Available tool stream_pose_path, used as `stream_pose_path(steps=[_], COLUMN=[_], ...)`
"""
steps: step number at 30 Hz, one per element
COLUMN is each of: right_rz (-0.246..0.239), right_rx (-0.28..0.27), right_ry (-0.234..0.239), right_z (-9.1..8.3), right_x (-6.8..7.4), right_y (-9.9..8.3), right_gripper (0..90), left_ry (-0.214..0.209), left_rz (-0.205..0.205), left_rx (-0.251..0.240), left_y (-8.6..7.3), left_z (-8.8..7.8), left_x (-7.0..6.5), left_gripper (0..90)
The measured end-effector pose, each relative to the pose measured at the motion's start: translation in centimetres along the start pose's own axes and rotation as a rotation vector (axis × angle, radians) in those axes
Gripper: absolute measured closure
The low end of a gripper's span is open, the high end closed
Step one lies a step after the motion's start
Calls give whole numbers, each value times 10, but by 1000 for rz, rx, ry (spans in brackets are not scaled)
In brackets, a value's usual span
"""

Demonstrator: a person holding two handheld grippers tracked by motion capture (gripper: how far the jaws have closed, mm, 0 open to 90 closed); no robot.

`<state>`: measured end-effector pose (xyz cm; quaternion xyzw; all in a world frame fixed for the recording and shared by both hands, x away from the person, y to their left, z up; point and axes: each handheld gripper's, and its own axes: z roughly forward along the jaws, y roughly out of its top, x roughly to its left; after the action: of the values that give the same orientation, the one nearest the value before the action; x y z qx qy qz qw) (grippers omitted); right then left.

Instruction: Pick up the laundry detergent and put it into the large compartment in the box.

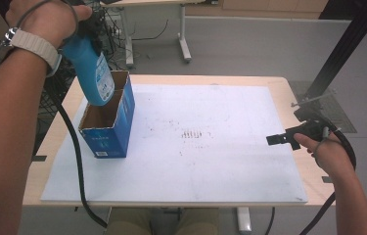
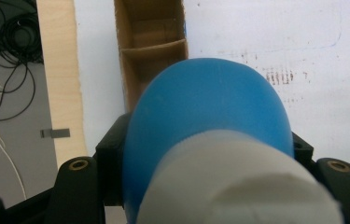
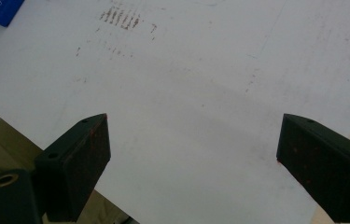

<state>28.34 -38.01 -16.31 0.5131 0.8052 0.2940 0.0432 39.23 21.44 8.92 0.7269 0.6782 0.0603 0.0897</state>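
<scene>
One blue bottle (image 1: 94, 73), one blue cardboard box (image 1: 108, 122) with two open compartments, one white board (image 1: 210, 142) and two grippers are present. The left gripper (image 1: 85, 29) is clenched on the bottle at its capped end; in the left gripper view the bottle (image 2: 210, 121) bulges out between the black jaws, its pale cap nearest the camera. The bottle hangs tilted, base down, over the box's far compartment; whether its base touches the cardboard rim is hard to judge. The box stands near the board's left edge, with the wooden table (image 1: 56, 142) showing just beyond. The rest of the board lies open, marked by faint brown scuffs (image 1: 193, 133). The left forearm is raised, wrist bent downward. The right gripper (image 1: 281, 139) hovers at the board's right edge, jaws released and wide apart, nothing between them.
</scene>
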Motion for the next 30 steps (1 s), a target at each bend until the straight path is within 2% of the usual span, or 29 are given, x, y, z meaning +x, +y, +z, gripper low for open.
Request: stream_pose_path(steps=[9, 22, 28, 30], right_rz=[2, 6, 1, 2], right_rx=[2, 10, 13, 14], right_ry=[2, 3, 6, 6], right_z=[2, 6, 8, 9], right_x=[-1, -1, 0, 0], right_y=[1, 3, 5, 6], right_gripper=[98, 98, 97, 97], left_ry=[9, 29, 26, 38], left_rz=[-12, -31, -44, -45], left_rx=[-2, 11, -1, -5], left_y=[2, 7, 5, 5], left_z=[5, 24, 27, 31], left_x=[3, 9, 14, 13], left_gripper=[380, 380, 380, 380])
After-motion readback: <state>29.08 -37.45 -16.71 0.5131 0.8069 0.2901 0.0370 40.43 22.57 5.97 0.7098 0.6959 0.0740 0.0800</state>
